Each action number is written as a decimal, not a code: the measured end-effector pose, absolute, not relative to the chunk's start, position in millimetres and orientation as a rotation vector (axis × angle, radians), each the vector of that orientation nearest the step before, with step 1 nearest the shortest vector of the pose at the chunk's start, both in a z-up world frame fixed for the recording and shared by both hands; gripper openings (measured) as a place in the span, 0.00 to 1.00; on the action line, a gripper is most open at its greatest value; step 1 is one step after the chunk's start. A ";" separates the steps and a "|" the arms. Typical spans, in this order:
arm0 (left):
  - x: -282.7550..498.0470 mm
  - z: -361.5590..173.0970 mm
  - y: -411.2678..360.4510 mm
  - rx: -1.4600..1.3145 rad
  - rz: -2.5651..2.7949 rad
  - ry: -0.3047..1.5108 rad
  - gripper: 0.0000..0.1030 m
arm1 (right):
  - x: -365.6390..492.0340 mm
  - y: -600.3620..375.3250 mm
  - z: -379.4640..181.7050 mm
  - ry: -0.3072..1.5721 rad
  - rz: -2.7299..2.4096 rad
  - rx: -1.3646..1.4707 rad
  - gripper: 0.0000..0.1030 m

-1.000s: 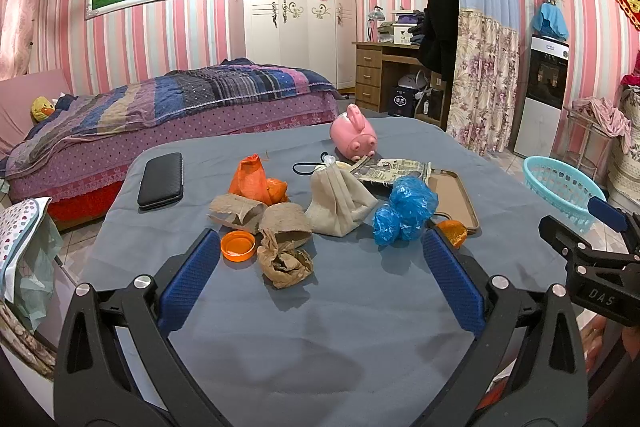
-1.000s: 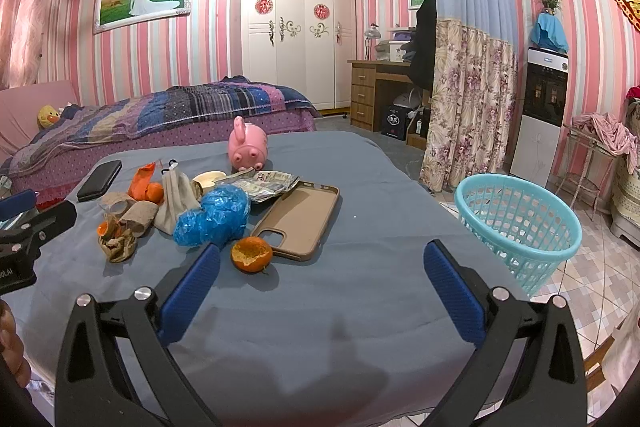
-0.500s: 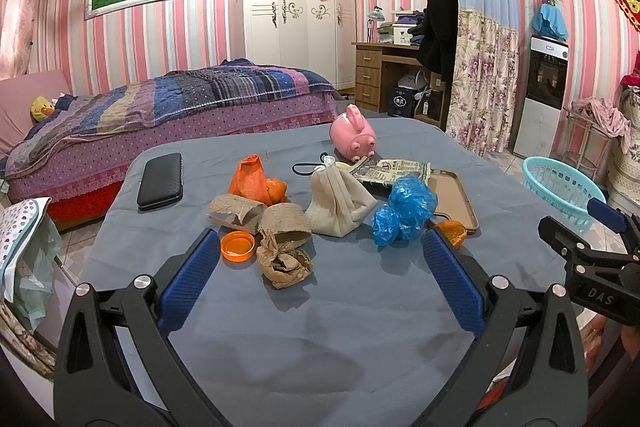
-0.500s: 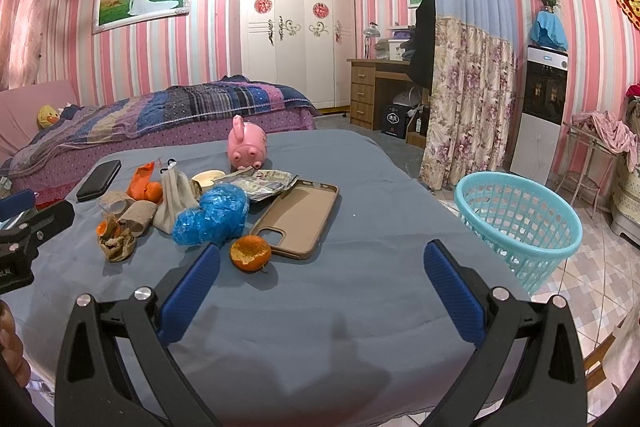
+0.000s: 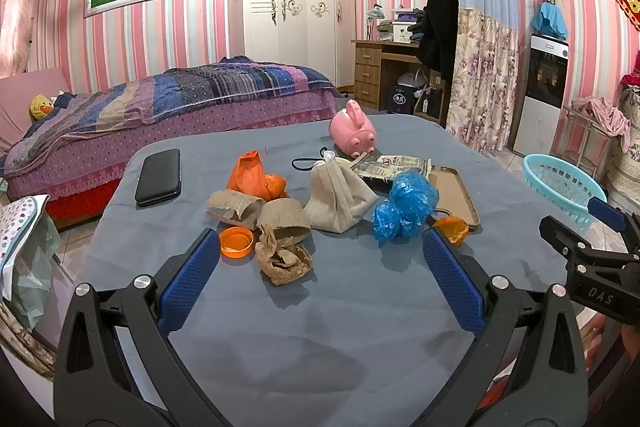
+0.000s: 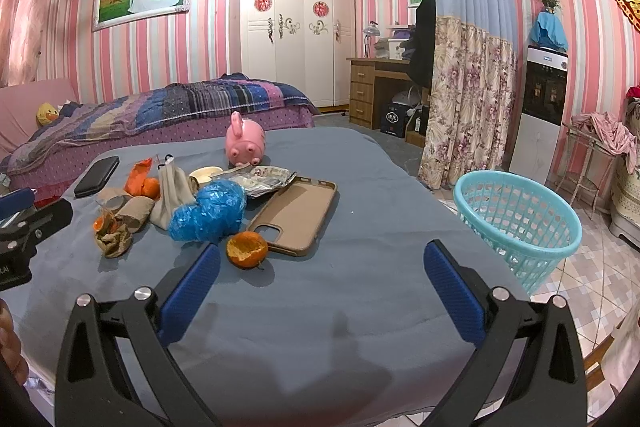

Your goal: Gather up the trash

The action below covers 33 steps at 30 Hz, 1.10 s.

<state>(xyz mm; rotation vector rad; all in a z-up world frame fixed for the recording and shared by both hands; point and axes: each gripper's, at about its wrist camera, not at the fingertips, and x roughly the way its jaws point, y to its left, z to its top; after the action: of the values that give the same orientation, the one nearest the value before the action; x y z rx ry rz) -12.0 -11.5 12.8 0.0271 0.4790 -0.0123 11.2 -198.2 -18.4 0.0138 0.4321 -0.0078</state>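
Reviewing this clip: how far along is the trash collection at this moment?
Nothing looks collected: the teal basket shows no trash inside. Nothing is in hand: the left tool and right tool are both open. Left on the table: crumpled brown paper, blue plastic bag, orange peel, orange cap.

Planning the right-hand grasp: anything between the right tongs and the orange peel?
Nothing visible. The right tongs are open, with only bare blue tablecloth before the orange peel. The phone case lies just behind it, touching or nearly.

Wide-spread left tongs over crumpled brown paper on table
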 end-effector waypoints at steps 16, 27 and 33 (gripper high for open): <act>2.1 -1.9 4.3 0.014 0.001 0.492 0.95 | 14.5 -198.0 -22.2 0.444 -0.001 0.003 0.96; 10.2 -15.6 22.5 -0.004 0.020 0.521 0.95 | 21.1 -197.7 -29.9 0.476 -0.009 0.003 0.96; 18.5 -27.9 30.9 0.001 0.034 0.546 0.95 | 30.2 -195.5 -32.8 0.483 -0.024 -0.011 0.96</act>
<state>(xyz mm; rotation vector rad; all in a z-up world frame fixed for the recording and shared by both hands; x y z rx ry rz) 18.5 30.9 -27.9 0.0008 0.5459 0.0337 30.2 -195.5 -32.8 -0.0114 0.4829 -0.0241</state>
